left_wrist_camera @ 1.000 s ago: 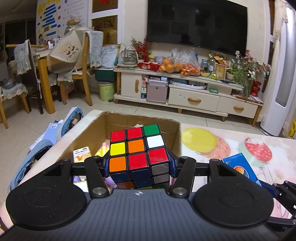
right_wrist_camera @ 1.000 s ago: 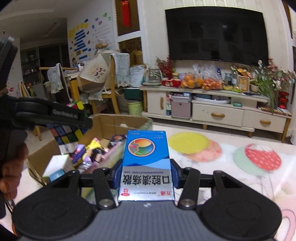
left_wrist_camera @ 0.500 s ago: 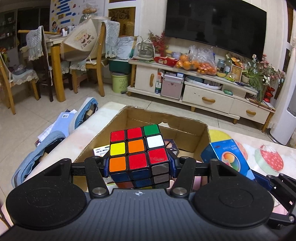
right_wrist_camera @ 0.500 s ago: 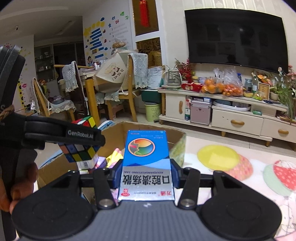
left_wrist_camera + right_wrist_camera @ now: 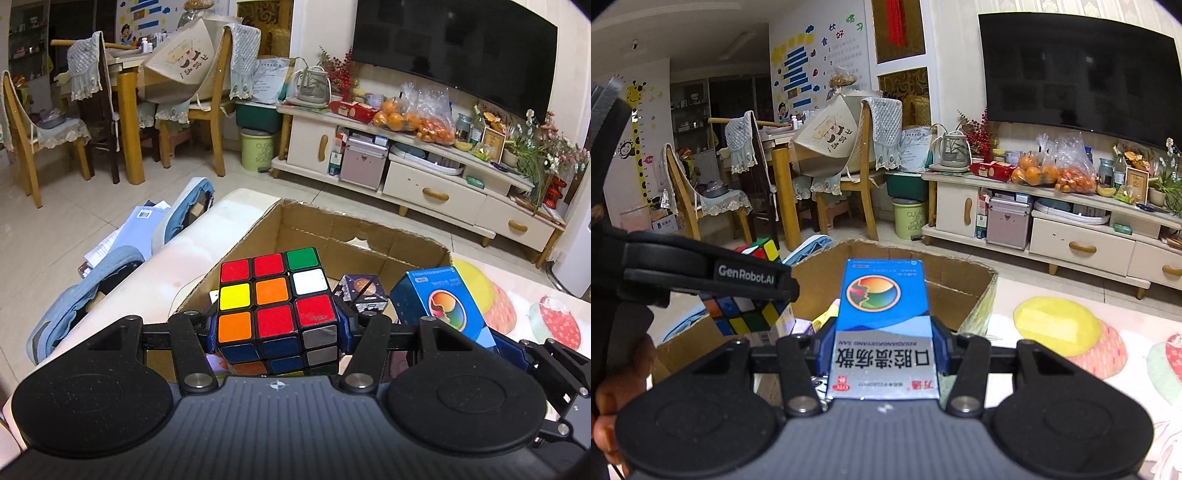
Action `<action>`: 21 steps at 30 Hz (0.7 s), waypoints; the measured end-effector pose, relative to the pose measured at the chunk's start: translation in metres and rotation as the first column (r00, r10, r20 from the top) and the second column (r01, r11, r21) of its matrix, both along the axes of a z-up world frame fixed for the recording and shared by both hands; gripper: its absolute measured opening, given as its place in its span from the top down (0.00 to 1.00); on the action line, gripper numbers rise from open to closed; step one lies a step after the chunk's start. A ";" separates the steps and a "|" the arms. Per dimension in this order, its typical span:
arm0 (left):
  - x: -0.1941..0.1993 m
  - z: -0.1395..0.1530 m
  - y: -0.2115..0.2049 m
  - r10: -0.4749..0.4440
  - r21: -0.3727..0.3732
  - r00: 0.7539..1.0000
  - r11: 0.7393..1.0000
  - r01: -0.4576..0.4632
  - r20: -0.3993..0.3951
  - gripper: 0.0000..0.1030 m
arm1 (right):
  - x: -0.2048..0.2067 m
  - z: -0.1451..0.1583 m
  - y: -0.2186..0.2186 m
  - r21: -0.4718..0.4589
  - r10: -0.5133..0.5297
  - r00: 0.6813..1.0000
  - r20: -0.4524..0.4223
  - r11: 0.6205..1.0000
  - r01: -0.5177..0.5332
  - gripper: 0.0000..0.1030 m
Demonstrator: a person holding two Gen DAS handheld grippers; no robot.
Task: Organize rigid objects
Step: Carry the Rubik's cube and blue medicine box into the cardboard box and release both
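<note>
Item 1, puzzle cube (image 5: 277,306): 3 by 3 stickered cube, black frame. The top face shows red, green, yellow, orange and white squares; the near face shows blue and silver. Your left claw (image 5: 277,334) is clamped on its 2 sides, pads pressed flat, and holds it above the near left part of the cardboard box (image 5: 369,236).

Item 2, blue carton (image 5: 882,328): tall medicine box with a round multicoloured head emblem on blue, and a silver band of large printed characters, read upside down from your side. Your right claw (image 5: 882,356) grips it at the silver band, jaws closed narrowly on both long sides, carton pointing toward the box's far wall.

Item 3, cardboard box: open-topped, ragged far rim, standing at the end of the surface (image 5: 517,306) with the fruit-print cover.

Left wrist view only: a small dark patterned cube (image 5: 360,291) inside the box, just right of the puzzle cube, and the blue carton seen from its side at the box's right edge.

Right wrist view only: the carton's printed front, the left claw's arm marked with lettering, the puzzle cube's underside, a hand (image 5: 613,402) on the left handle, and yellow and pink items in the box.
</note>
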State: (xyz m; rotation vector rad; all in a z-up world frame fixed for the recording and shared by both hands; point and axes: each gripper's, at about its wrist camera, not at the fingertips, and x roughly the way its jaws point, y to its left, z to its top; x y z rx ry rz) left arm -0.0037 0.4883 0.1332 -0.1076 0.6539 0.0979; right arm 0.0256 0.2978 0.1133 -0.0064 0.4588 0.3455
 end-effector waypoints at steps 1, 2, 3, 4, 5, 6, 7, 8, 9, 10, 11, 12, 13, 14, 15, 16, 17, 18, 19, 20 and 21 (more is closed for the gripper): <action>0.000 0.000 -0.001 0.001 0.004 1.000 1.000 -0.001 -0.003 0.34 | 0.002 -0.002 0.001 0.000 0.000 1.000 -0.004 1.000 0.000 0.52; 0.001 -0.001 -0.002 0.002 0.009 1.000 1.000 -0.002 -0.007 0.34 | 0.003 -0.004 0.002 0.000 0.001 1.000 -0.009 1.000 -0.001 0.52; 0.002 -0.001 -0.003 0.002 0.014 1.000 1.000 -0.002 -0.012 0.34 | 0.005 -0.006 0.003 -0.001 0.002 1.000 -0.014 1.000 -0.002 0.52; 0.002 -0.001 -0.003 0.003 0.015 1.000 1.000 -0.002 -0.015 0.35 | 0.006 -0.007 0.005 -0.003 0.003 1.000 -0.018 1.000 -0.003 0.51; 0.002 0.000 -0.002 0.003 0.019 1.000 1.000 -0.003 -0.013 0.31 | 0.007 -0.009 0.006 -0.002 0.004 1.000 -0.023 1.000 -0.005 0.50; 0.001 0.001 -0.003 0.000 0.025 1.000 1.000 0.000 -0.011 0.26 | 0.007 -0.010 0.007 0.002 0.008 1.000 -0.030 1.000 -0.008 0.48; 0.000 0.002 -0.003 -0.001 0.030 1.000 1.000 0.002 -0.007 0.18 | 0.007 -0.010 0.007 0.006 0.008 0.999 -0.032 1.000 -0.008 0.42; -0.002 0.003 -0.004 -0.002 0.036 1.000 0.999 0.002 0.000 0.12 | 0.005 -0.010 0.006 0.009 0.006 1.000 -0.029 1.000 -0.006 0.37; -0.003 0.004 -0.003 -0.002 0.041 1.000 0.999 0.001 0.004 0.10 | 0.002 -0.010 0.005 0.012 0.006 1.000 -0.023 1.000 -0.006 0.35; -0.003 0.004 -0.002 -0.001 0.044 1.000 0.999 0.001 0.007 0.06 | -0.001 -0.009 0.004 0.015 0.004 1.000 -0.017 1.000 -0.004 0.34; -0.005 0.005 -0.002 0.000 0.045 1.000 0.999 -0.001 0.010 0.05 | -0.005 -0.008 0.003 0.019 0.001 1.000 -0.012 1.000 -0.001 0.31; -0.006 0.005 0.000 0.002 0.046 1.000 0.999 -0.003 0.013 0.04 | -0.008 -0.007 0.001 0.023 -0.002 1.000 -0.008 1.000 0.002 0.30; -0.007 0.006 0.001 0.004 0.048 1.000 0.999 -0.004 0.016 0.03 | -0.011 -0.005 0.000 0.028 -0.007 1.000 -0.003 1.000 0.007 0.28; -0.008 0.007 0.001 0.004 0.051 1.000 0.999 -0.005 0.020 0.02 | -0.014 -0.005 -0.003 0.035 -0.012 1.000 0.000 0.999 0.012 0.27; -0.010 0.008 0.002 0.003 0.053 1.000 0.999 -0.005 0.024 0.01 | -0.017 -0.004 -0.005 0.041 -0.016 1.000 0.002 0.999 0.016 0.27; -0.011 0.008 0.003 0.002 0.054 1.000 0.999 -0.004 0.028 0.00 | -0.021 -0.003 -0.007 0.045 -0.024 1.000 0.006 0.999 0.023 0.26; -0.013 0.009 0.003 -0.001 0.054 0.999 0.999 -0.001 0.033 0.00 | -0.024 -0.002 -0.009 0.047 -0.035 0.999 0.010 0.998 0.034 0.24; -0.014 0.010 0.004 -0.005 0.053 0.999 0.999 0.003 0.037 0.00 | -0.027 0.000 -0.011 0.049 -0.046 0.999 0.014 0.998 0.046 0.22; -0.015 0.010 0.004 -0.008 0.052 0.999 0.999 0.006 0.040 0.00 | -0.031 0.001 -0.013 0.053 -0.059 0.998 0.019 0.997 0.058 0.20; -0.017 0.010 0.004 -0.009 0.051 0.999 0.999 0.007 0.045 0.00 | -0.035 0.002 -0.016 0.059 -0.073 0.997 0.023 0.996 0.071 0.19; -0.019 0.010 0.004 -0.011 0.051 0.999 0.999 0.009 0.048 0.00 | -0.039 0.003 -0.018 0.065 -0.088 0.996 0.024 0.994 0.086 0.18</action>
